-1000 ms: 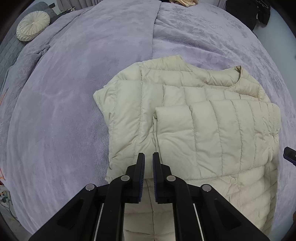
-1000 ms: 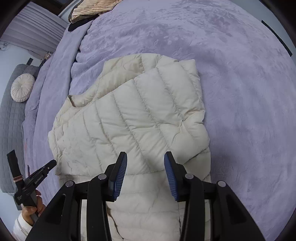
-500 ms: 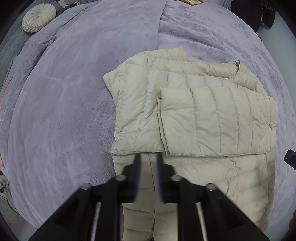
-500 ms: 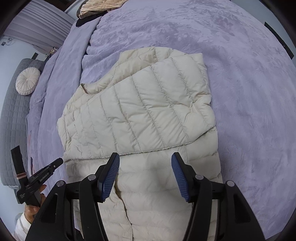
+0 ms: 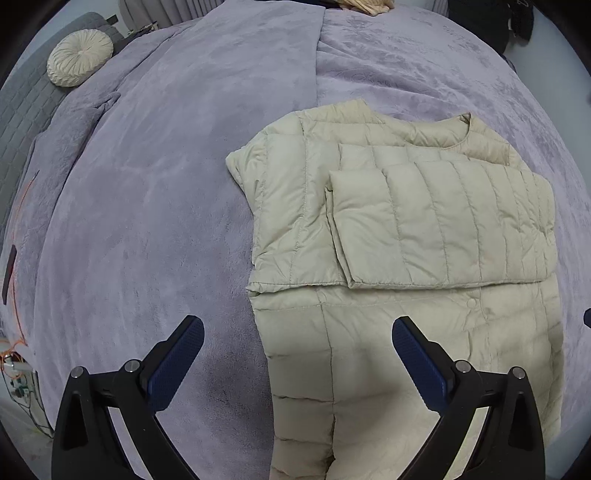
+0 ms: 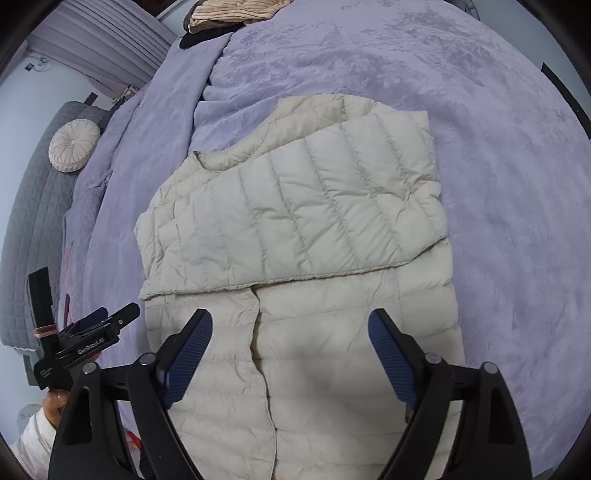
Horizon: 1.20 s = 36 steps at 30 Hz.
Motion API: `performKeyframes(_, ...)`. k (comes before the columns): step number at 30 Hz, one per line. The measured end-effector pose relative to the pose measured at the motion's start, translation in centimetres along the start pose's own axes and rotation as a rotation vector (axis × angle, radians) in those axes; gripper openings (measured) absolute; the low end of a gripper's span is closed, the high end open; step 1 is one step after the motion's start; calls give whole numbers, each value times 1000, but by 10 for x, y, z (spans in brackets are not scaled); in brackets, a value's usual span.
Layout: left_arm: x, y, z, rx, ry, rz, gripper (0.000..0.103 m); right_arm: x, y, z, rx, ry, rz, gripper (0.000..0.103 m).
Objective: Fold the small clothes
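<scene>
A cream quilted puffer jacket (image 5: 406, 236) lies flat on the lilac bed cover, front up, with both sleeves folded across the chest. It also shows in the right wrist view (image 6: 295, 229). My left gripper (image 5: 297, 343) is open and empty, hovering above the jacket's lower left edge. My right gripper (image 6: 290, 336) is open and empty above the jacket's lower front, over the button placket. The left gripper shows at the left edge of the right wrist view (image 6: 85, 339).
The lilac bed cover (image 5: 147, 203) spreads all around the jacket. A round cream cushion (image 5: 79, 57) sits on a grey quilted bench at the far left. A tan striped garment (image 6: 236, 13) lies at the far edge of the bed.
Both grippers have drawn back toward the jacket's hem. The left gripper's jaws went from nearly shut to wide open. The right jaws opened wider.
</scene>
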<state>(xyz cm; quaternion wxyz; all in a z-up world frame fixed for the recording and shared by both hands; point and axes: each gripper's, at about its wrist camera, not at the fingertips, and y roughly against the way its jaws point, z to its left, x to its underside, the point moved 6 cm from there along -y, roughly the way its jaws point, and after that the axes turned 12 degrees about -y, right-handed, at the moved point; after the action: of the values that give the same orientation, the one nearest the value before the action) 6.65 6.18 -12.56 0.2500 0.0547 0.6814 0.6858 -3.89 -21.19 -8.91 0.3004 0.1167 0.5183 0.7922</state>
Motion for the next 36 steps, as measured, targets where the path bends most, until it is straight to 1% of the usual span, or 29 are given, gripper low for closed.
performKeyframes(3,11,5,-3,44,-32,-4,102,19,-1,-2,-30,-27,31,103)
performKeyframes(6,24,11,-5,57,-59,-2,102,39,-3,-8,-47,-38,84,103)
performKeyframes(10,50,21,-4,86,-42,2,102,54,-1,-26,-72,-95,137,103)
performKeyframes(13,79,21,-5,117,-29,25,102,56,6,-46,-93,-117,155,103)
performKeyframes(18,147,6,-14,151,58,118,102,65,28,-99,-51,-73,176,103)
performKeyframes(20,172,0,-20,166,91,152,102,72,38,-127,-31,-74,176,103)
performKeyframes(22,192,-4,-28,180,122,176,102,81,42,-156,-20,-90,196,103)
performKeyframes(26,215,-14,-40,206,154,204,102,97,36,-202,15,-115,252,103)
performKeyframes(28,219,-20,-44,227,167,217,100,103,27,-211,-20,-139,293,103)
performKeyframes(29,219,-23,-46,236,170,222,95,106,21,-213,-40,-152,312,103)
performKeyframes(31,217,-25,-51,253,158,224,89,109,10,-211,-85,-165,341,103)
performKeyframes(33,216,-27,-53,243,118,236,65,112,2,-206,-121,-180,355,102)
performKeyframes(34,217,-27,-51,238,107,244,57,113,-2,-203,-133,-190,363,101)
performKeyframes(35,217,-26,-47,242,107,247,42,116,-4,-200,-144,-204,375,96)
performKeyframes(36,218,-23,-42,265,114,247,28,118,-7,-199,-155,-218,397,72)
